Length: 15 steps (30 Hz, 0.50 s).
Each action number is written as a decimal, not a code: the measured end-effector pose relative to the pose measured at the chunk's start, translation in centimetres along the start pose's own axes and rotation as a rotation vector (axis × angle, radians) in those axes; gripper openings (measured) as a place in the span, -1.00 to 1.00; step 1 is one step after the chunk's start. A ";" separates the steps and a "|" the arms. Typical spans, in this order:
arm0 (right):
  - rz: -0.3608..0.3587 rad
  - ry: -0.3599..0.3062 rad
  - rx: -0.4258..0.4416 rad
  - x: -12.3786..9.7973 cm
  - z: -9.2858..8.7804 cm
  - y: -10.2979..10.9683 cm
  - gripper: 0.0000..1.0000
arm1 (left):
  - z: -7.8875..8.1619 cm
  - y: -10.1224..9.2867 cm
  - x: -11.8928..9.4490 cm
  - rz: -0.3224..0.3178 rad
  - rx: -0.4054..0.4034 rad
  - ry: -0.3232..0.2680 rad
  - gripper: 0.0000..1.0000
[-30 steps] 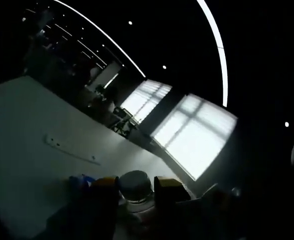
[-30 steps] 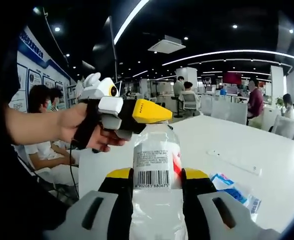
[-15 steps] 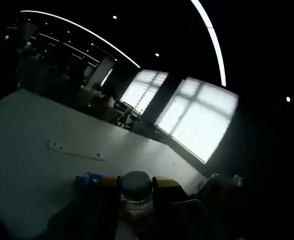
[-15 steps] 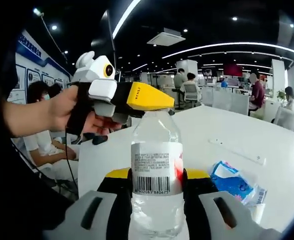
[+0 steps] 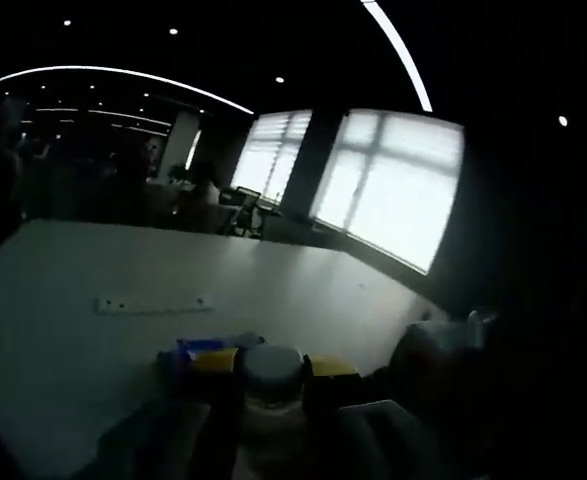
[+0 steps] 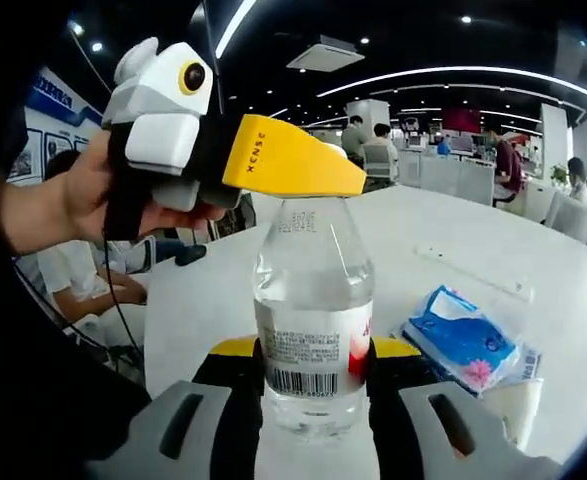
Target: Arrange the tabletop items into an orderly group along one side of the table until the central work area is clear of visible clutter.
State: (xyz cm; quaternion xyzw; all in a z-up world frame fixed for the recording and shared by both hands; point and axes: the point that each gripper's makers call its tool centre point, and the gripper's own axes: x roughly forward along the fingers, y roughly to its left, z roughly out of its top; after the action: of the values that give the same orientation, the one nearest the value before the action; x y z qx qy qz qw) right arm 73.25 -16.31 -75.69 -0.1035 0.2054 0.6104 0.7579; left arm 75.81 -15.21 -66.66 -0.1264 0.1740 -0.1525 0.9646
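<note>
White worktop (image 6: 453, 215) ran out beneath both of my cameras, with an open-plan office and seated people behind it in the right gripper view and bright windows behind it in the dim left gripper view.

Nearest me in the right gripper view, my right tongs (image 6: 311, 385) were closed on the lower body of a clear water bottle (image 6: 313, 310), one yellow-edged jaw against each side at the barcode label, the bottle upright. At its top, my left tongs (image 6: 348, 190) had come in from the left of that view and sat at the cap; I judged them closed on it, since in the left gripper view the left tongs (image 5: 273, 365) had a jaw tight against either side of the pale round bottle cap (image 5: 271, 367). So the bottle was held off the worktop between the two tools.

Just beyond the bottle, on its right, a blue tissue packet (image 6: 463, 340) lay flat on the worktop. Farther out a thin white strip (image 6: 473, 272) lay by itself, well apart from the packet.

By my reckoning I was mid-way through handling the bottle, with nothing yet grouped at an edge. Next I would need to free the cap end, carry the bottle to one side, set it upright, then fetch the packet and strip alongside.
</note>
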 end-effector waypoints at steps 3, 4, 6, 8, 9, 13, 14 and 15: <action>-0.001 0.007 -0.001 0.3 -0.6 -0.2 -0.30 | -0.7 0.2 0.1 0.012 0.013 0.010 -0.61; -0.002 0.010 -0.001 0.3 -0.8 -0.2 -0.29 | -0.9 0.2 0.2 0.016 0.016 0.015 -0.61; 0.003 0.011 0.009 0.5 -1.3 -0.2 -0.30 | -1.6 0.4 0.2 0.028 0.030 0.029 -0.61; 0.008 0.010 0.012 0.6 -1.5 0.0 -0.30 | -2.1 0.2 0.2 0.027 0.048 0.035 -0.61; 0.013 0.011 0.011 0.6 -1.6 0.1 -0.31 | -2.3 0.3 0.2 0.029 0.057 0.041 -0.61; 0.025 0.002 -0.019 0.3 -1.5 0.4 -0.32 | -3.1 0.7 0.0 0.032 0.097 0.068 -0.61; 0.028 0.001 -0.025 0.2 -1.5 0.6 -0.32 | -3.3 0.8 -0.2 0.032 0.104 0.072 -0.61; 0.030 -0.002 -0.028 0.1 -1.4 0.6 -0.31 | -3.4 0.8 -0.3 0.028 0.109 0.074 -0.61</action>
State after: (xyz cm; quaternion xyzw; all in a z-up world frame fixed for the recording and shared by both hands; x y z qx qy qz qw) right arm 72.43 -16.68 -76.92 -0.1105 0.1974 0.6248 0.7473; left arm 74.48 -15.03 -69.88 -0.0653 0.2025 -0.1528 0.9651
